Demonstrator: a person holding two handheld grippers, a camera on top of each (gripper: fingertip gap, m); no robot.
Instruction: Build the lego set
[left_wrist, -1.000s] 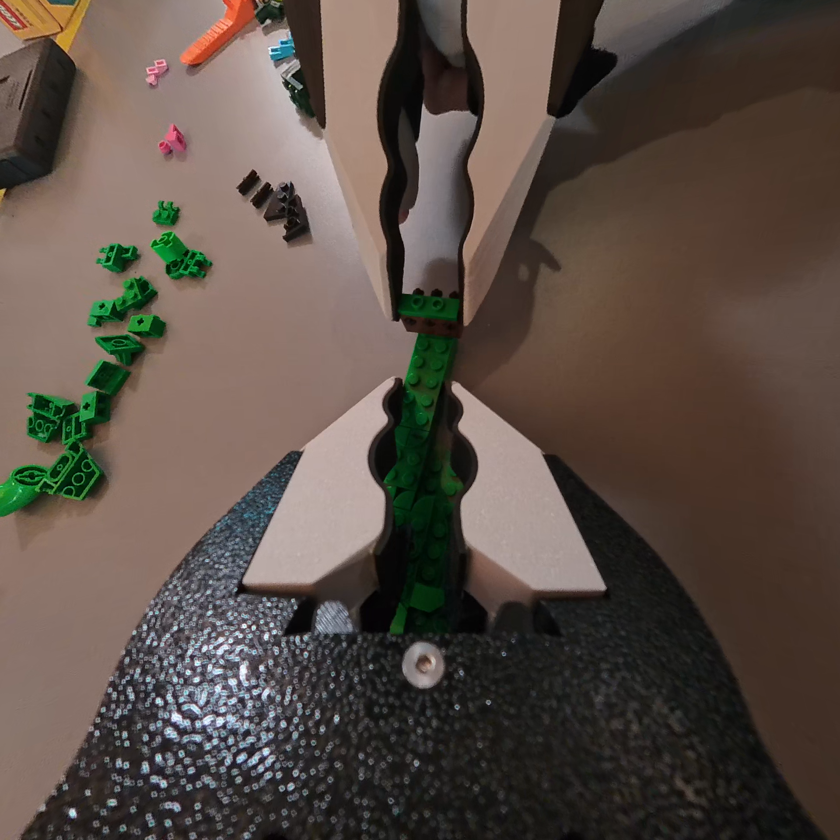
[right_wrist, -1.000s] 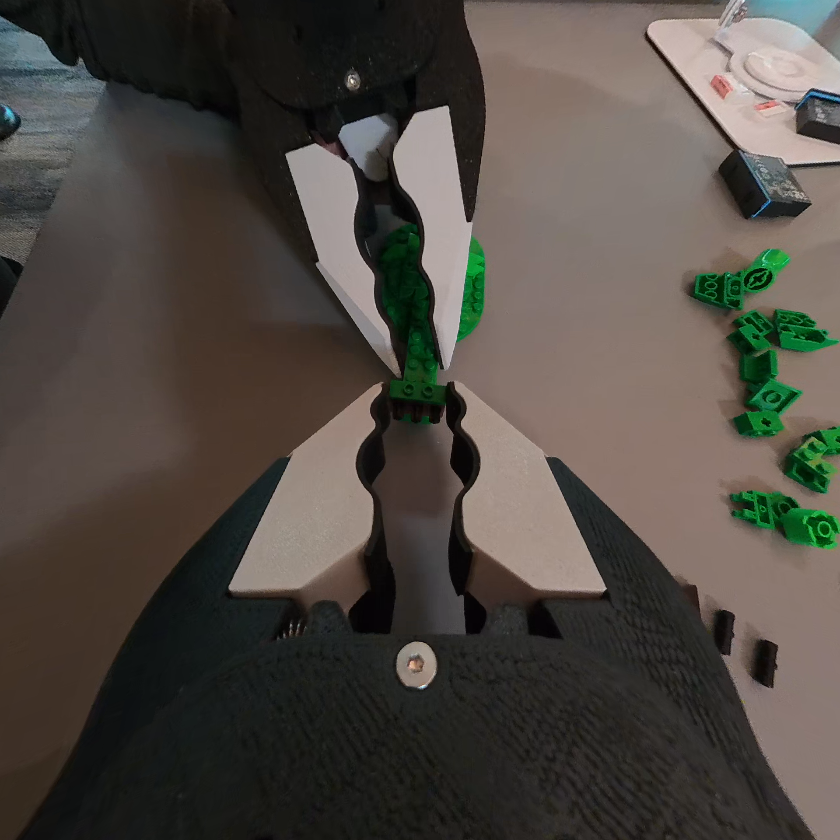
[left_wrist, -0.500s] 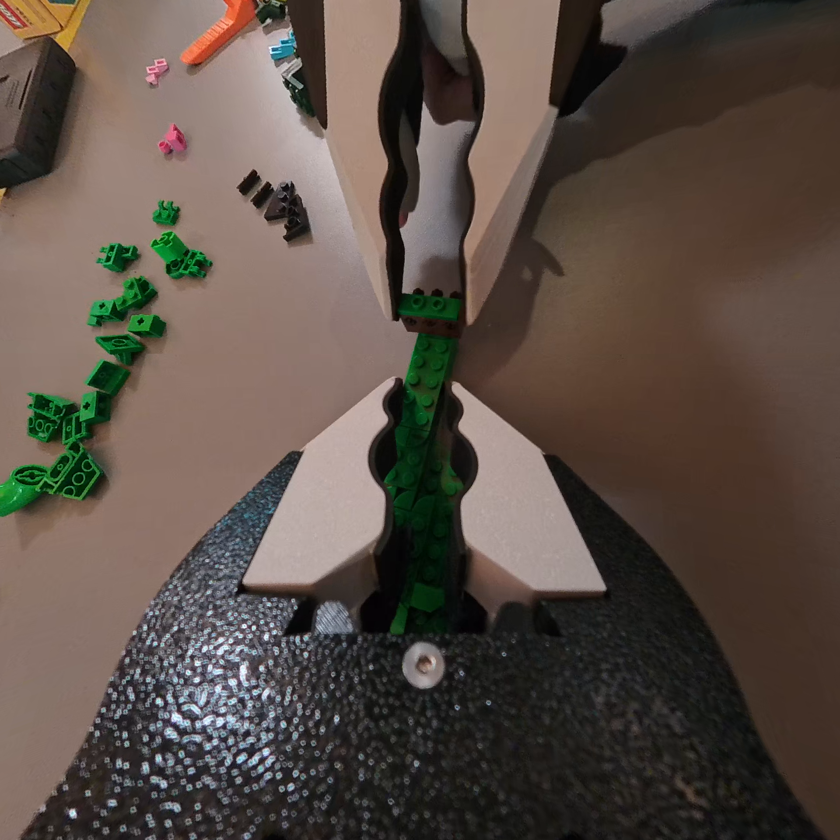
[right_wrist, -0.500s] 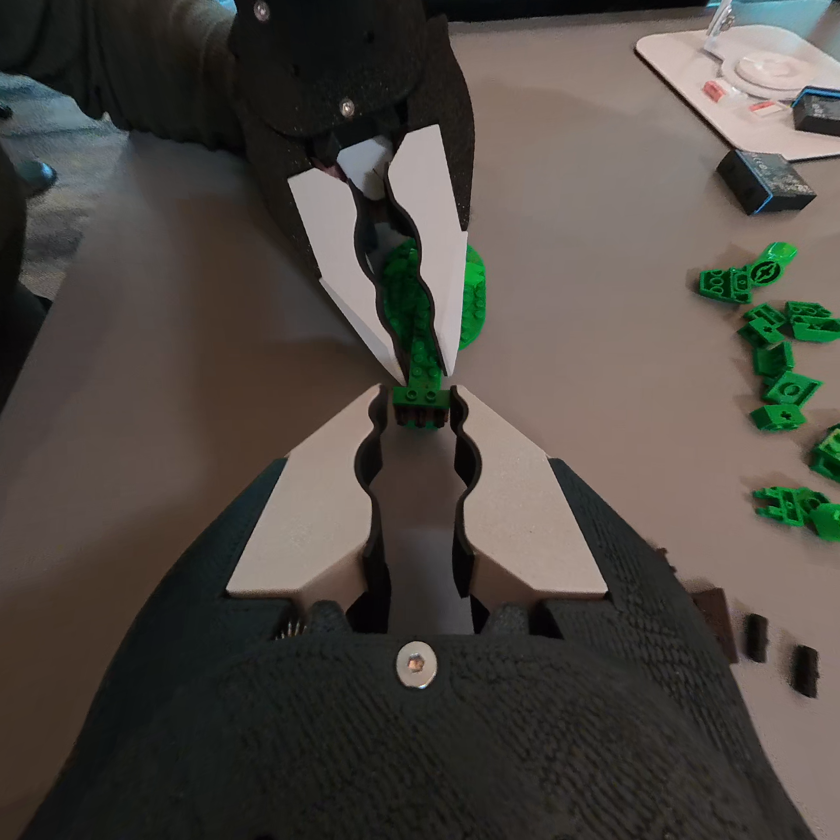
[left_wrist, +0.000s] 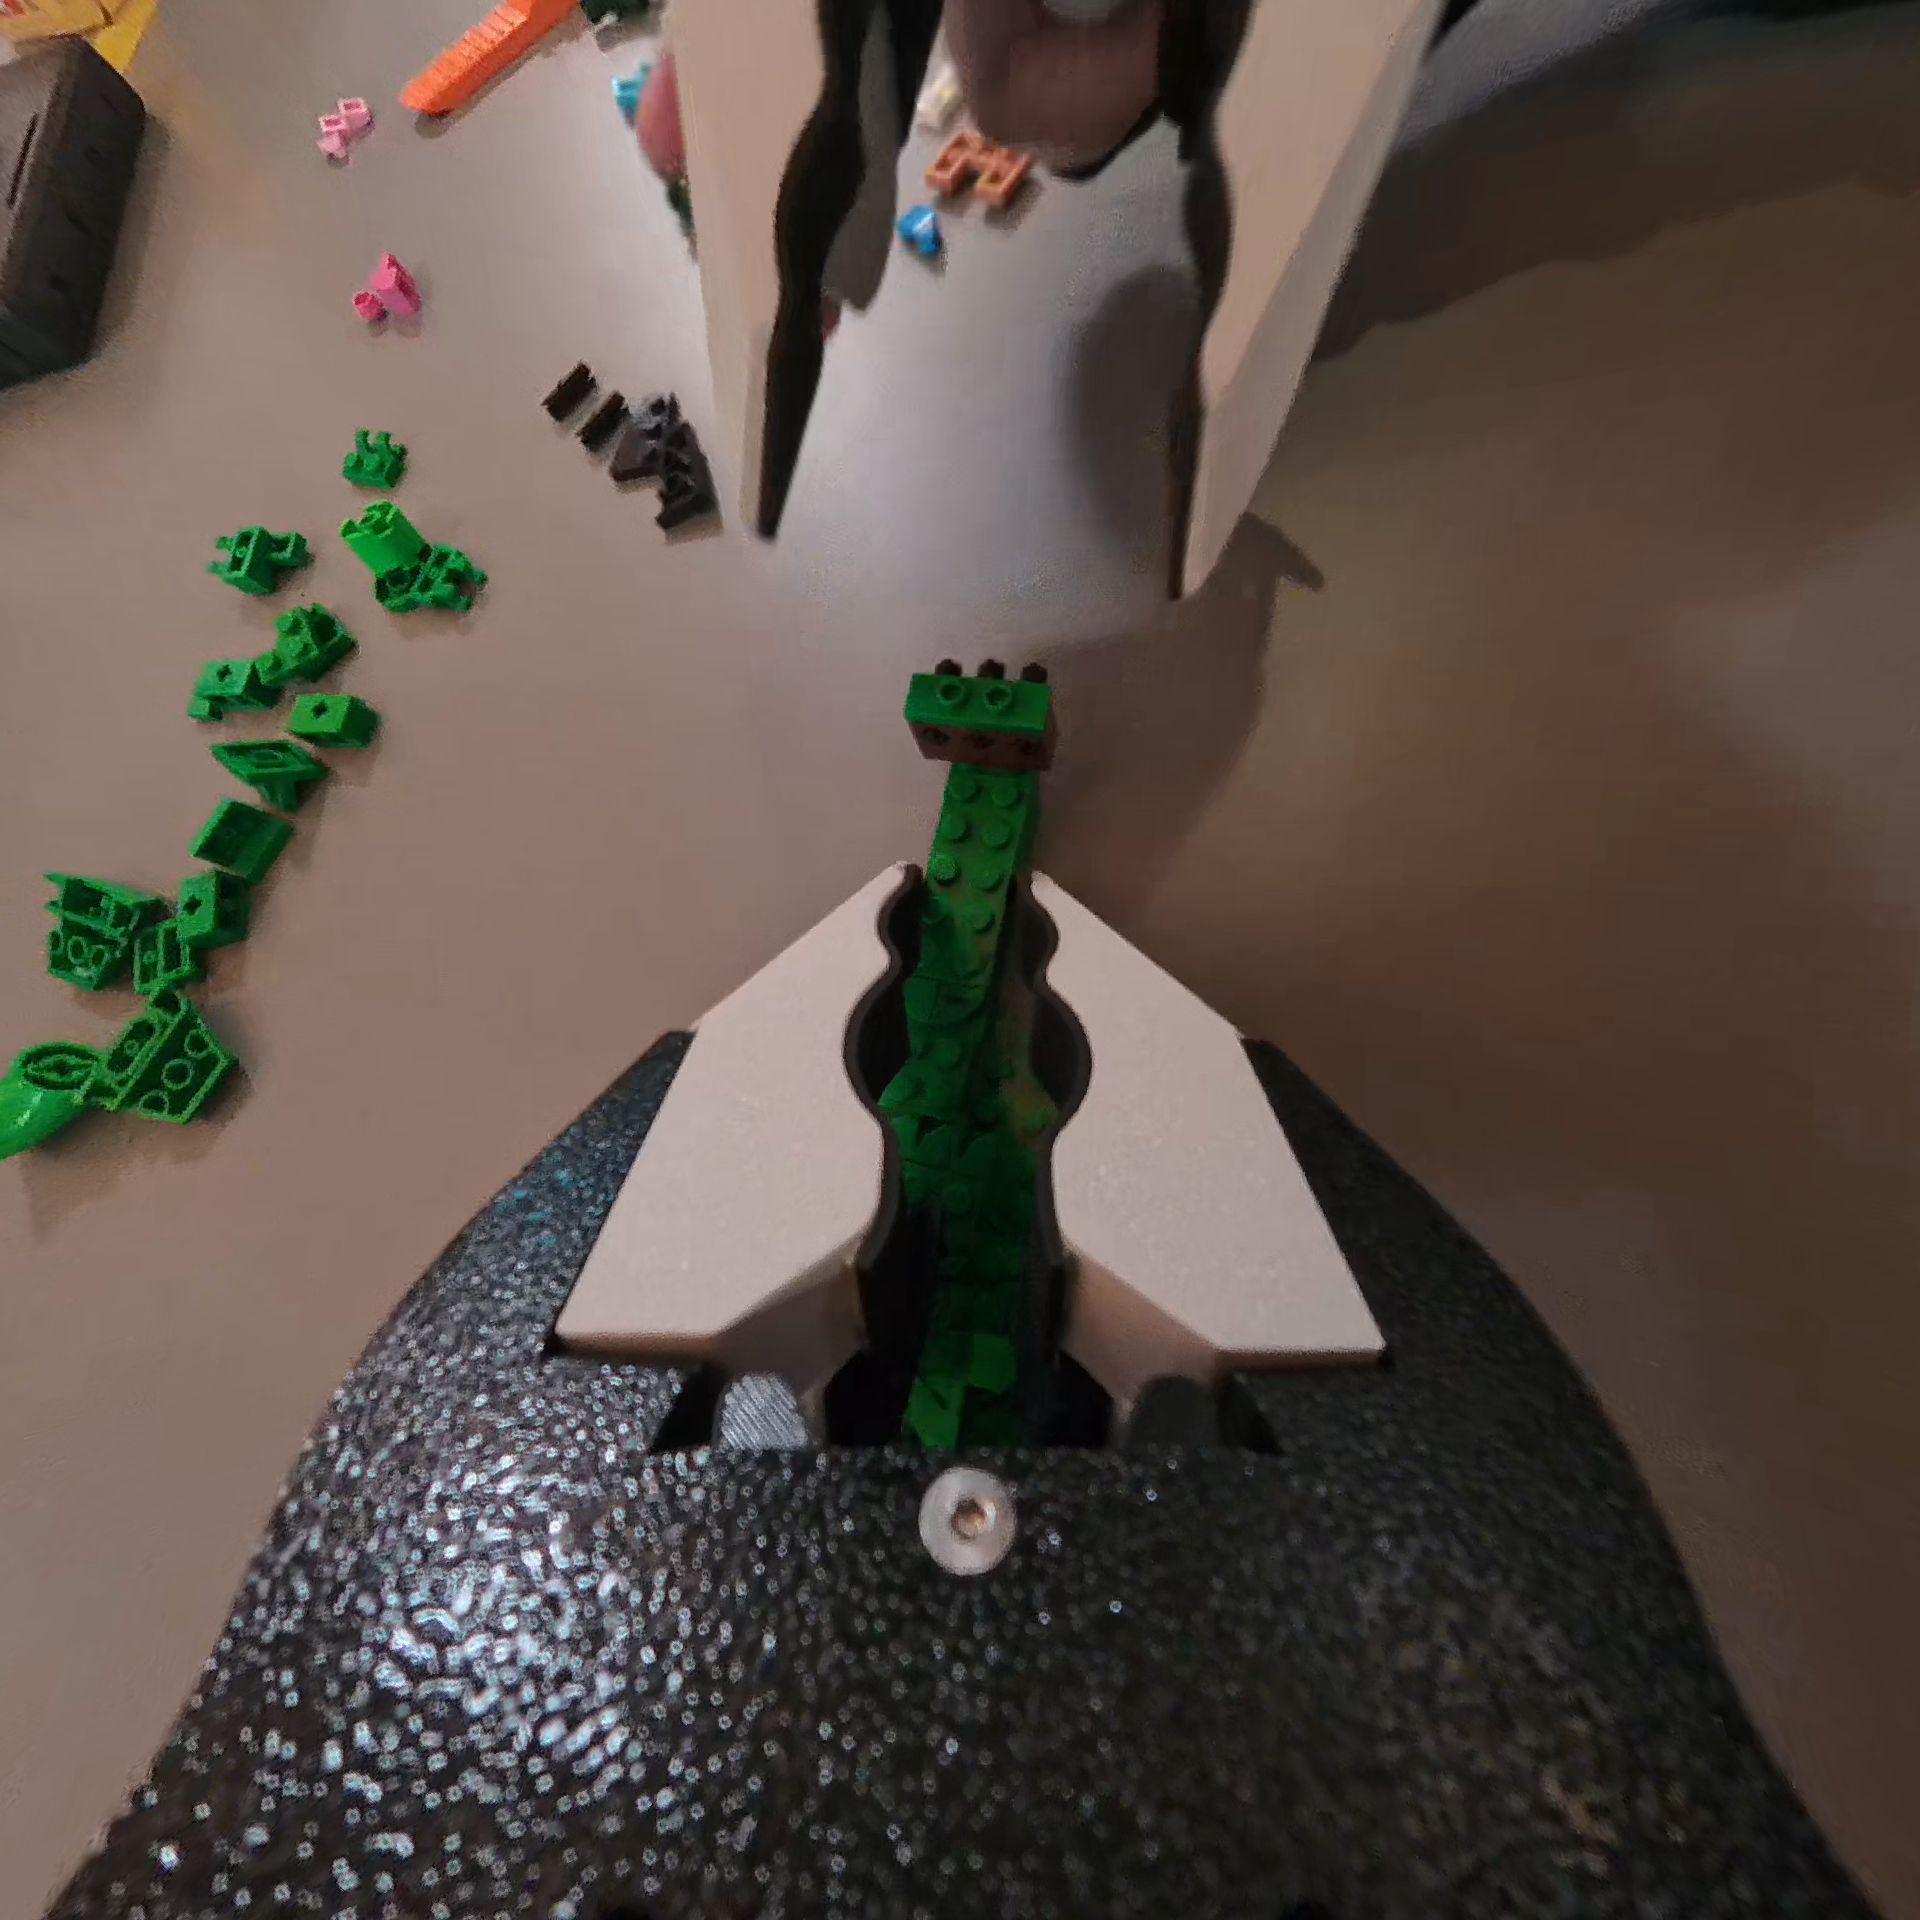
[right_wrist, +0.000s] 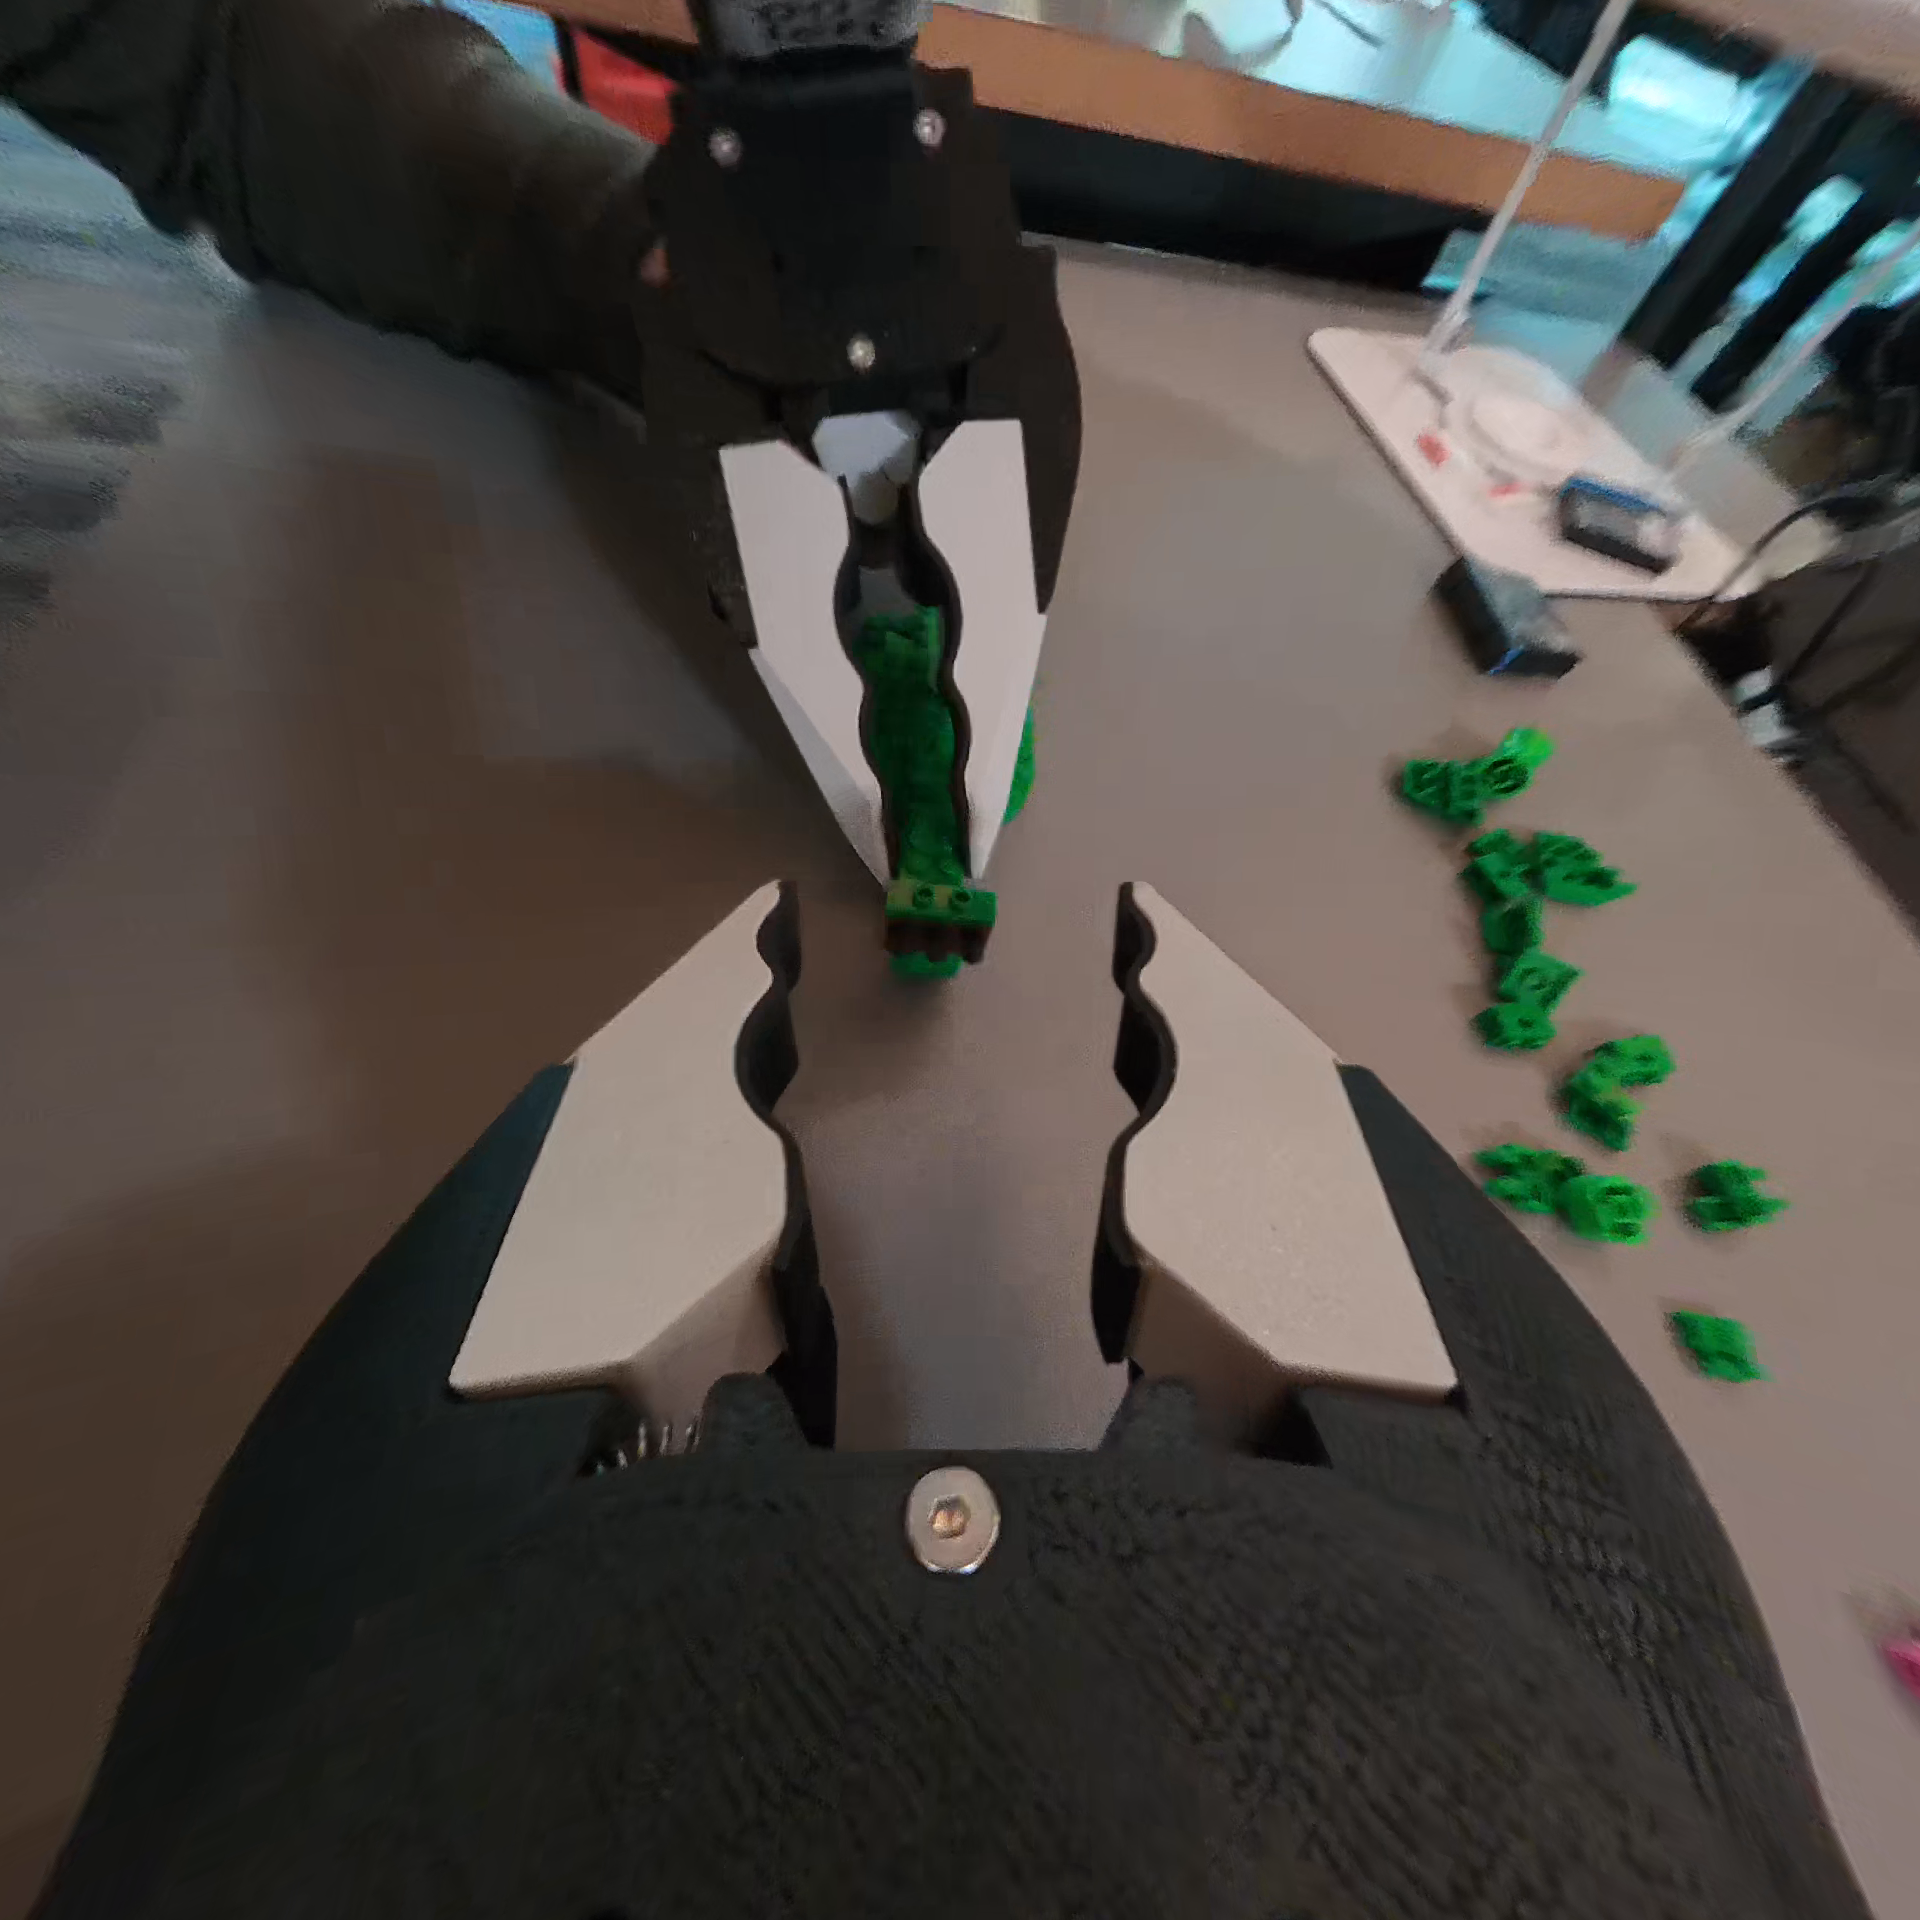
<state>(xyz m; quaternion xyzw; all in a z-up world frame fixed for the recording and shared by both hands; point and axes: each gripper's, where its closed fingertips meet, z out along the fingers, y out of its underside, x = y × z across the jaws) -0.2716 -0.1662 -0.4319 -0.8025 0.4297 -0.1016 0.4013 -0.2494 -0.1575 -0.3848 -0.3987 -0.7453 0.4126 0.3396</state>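
My left gripper (left_wrist: 966, 883) is shut on a long green lego assembly (left_wrist: 971, 997) that sticks out past its fingertips. A small green brick on a brown plate (left_wrist: 982, 717) sits on the assembly's far end. In the right wrist view the same assembly (right_wrist: 920, 748) shows between the left gripper's fingers (right_wrist: 800, 644), with the green and brown end piece (right_wrist: 938, 920) in front. My right gripper (right_wrist: 956, 894) is open and empty, a short way back from that end piece. In the left wrist view it (left_wrist: 971, 551) hangs open above the end piece.
Loose green pieces (left_wrist: 208, 810) lie on the table to the left, also seen in the right wrist view (right_wrist: 1558, 997). Dark brown pieces (left_wrist: 644, 447), pink pieces (left_wrist: 384, 291), an orange tool (left_wrist: 488, 47) and a black box (left_wrist: 57, 208) lie farther off. A white tray (right_wrist: 1507, 447) stands at the back right. Tip to tip, the grippers are about 6 centimetres apart.
My right gripper has let go of the green and brown end piece, opened wide and pulled back and up. The piece stays on the assembly. My left gripper holds still.
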